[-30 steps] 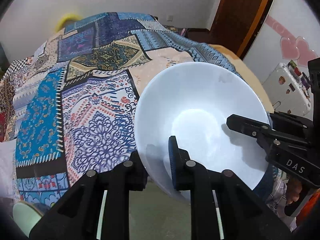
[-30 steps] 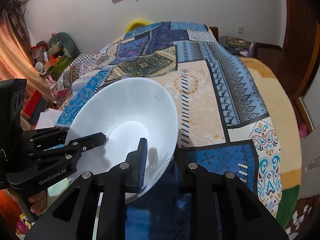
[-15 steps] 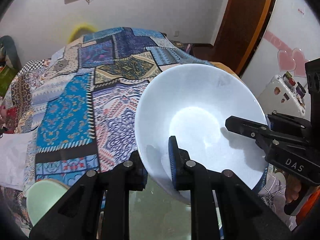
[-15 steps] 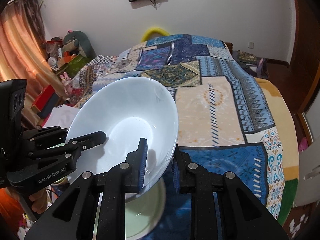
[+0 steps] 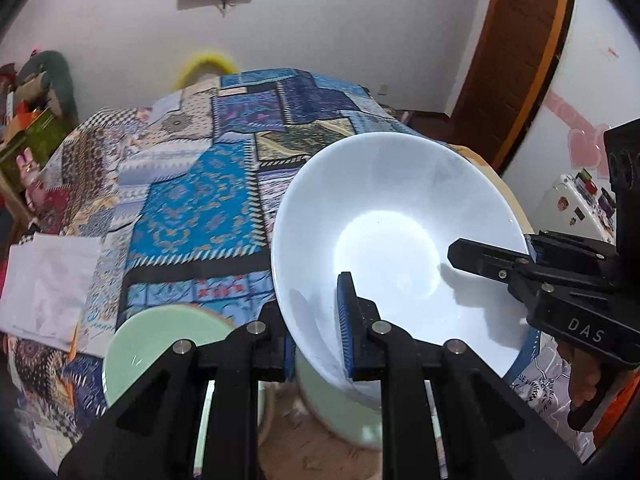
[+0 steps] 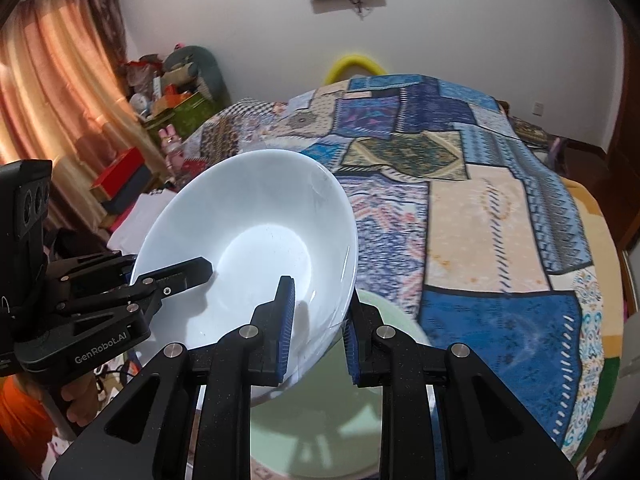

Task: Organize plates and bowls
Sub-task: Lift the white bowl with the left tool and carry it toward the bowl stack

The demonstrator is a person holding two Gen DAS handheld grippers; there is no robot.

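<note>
Fingers (image 5: pixel 346 320) of both grippers pinch white bowl (image 5: pixel 384 208) rim.

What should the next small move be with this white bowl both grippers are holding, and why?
Probably lower the white bowl straight down toward the pale green dish that shows just beneath it. The left gripper and right gripper each have their jaws shut on opposite sides of the rim, and the bowl hangs in the air, tilted, so levelling it first seems wise.
</note>
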